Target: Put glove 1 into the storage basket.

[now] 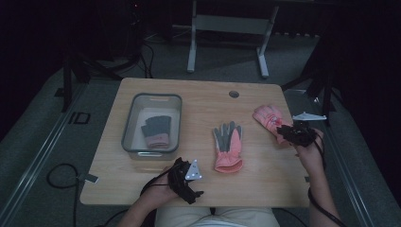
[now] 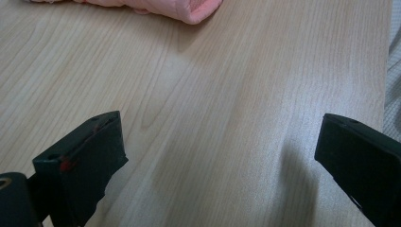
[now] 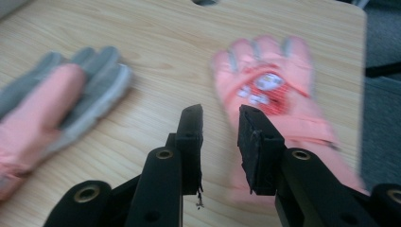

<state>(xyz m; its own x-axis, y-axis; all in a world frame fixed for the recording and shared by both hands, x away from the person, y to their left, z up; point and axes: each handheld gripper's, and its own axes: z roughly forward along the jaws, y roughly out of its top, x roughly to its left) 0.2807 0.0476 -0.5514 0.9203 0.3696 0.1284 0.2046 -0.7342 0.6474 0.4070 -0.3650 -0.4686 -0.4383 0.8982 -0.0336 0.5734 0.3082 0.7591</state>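
A pink glove (image 1: pixel 265 116) (image 3: pixel 272 90) lies palm-down near the table's right edge. My right gripper (image 1: pixel 284 131) (image 3: pixel 220 111) hovers at its cuff end, open by a narrow gap, with nothing held; the glove's left edge lies just under the jaws. A pink-and-grey glove (image 1: pixel 228 146) (image 3: pixel 56 99) lies at the table's middle. Its pink cuff (image 2: pixel 189 9) shows ahead of my left gripper (image 1: pixel 181 166) (image 2: pixel 222 127), which is low over bare wood near the front edge, jaws wide open. A third glove (image 1: pixel 157 131), grey with a pink cuff, lies in the clear bin (image 1: pixel 130 124).
The wooden table (image 1: pixel 203 101) has a round cable hole (image 1: pixel 233 94) near its far edge. The clear bin sits at the table's left. A white frame (image 1: pixel 227 28) stands on the floor beyond the table. Cables trail from both grippers.
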